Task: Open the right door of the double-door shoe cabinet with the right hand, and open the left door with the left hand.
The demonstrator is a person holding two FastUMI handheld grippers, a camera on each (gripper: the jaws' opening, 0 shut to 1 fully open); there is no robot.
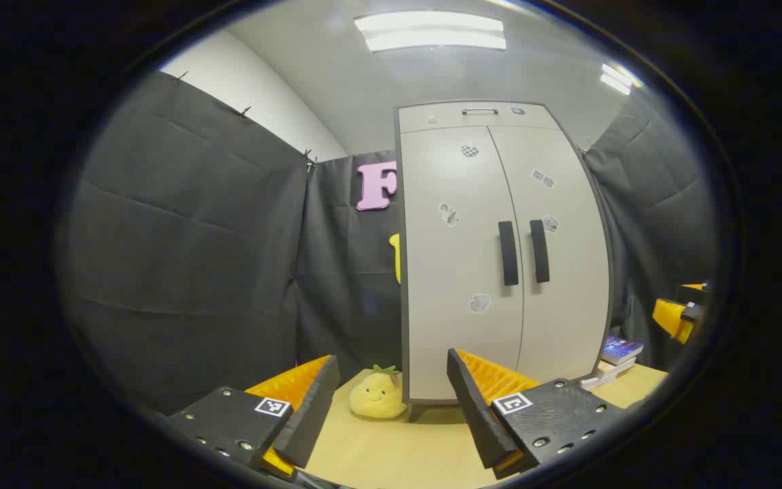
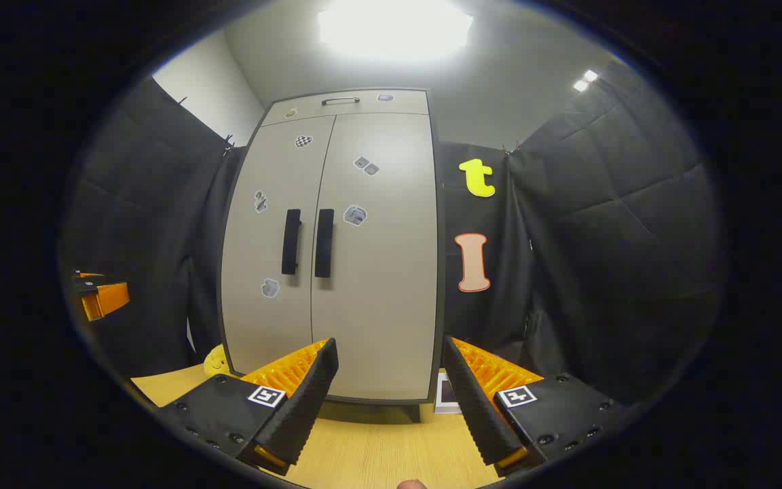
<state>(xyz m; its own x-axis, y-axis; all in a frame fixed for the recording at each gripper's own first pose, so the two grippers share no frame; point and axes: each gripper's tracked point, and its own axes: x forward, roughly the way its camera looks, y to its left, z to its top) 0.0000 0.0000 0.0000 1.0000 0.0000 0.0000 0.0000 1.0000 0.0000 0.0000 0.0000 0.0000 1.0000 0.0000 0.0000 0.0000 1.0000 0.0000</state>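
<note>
The cabinet (image 1: 503, 251) stands upright on the wooden table (image 1: 391, 455), both doors closed, their edges meeting down the middle. In the left gripper view the left gripper (image 1: 391, 401) is released, its fingers spread wide with nothing between them, and it hangs well short of the cabinet. The cabinet sits ahead and to the right of it; the left door (image 1: 459, 272) rises above the right-hand finger, and the left handle (image 1: 508, 252) is higher up and further right. The right handle (image 1: 539, 250) is just beside it on the right door (image 1: 564, 272). A yellow plush (image 1: 377, 392) rests on the table at the cabinet's lower left corner, seen in the gap between the fingers. Books (image 1: 618, 356) lie stacked on the table by the cabinet's right side. The right gripper shows at the far right edge (image 1: 679, 314).

In the right gripper view the right gripper (image 2: 391, 394) is likewise released and empty, apart from the cabinet (image 2: 333, 244). The cabinet fills the space ahead and slightly left; the right door (image 2: 377, 272) stands above the gap, with its handle (image 2: 324, 242) up and left of it. The left gripper appears at the far left edge (image 2: 102, 299).
</note>
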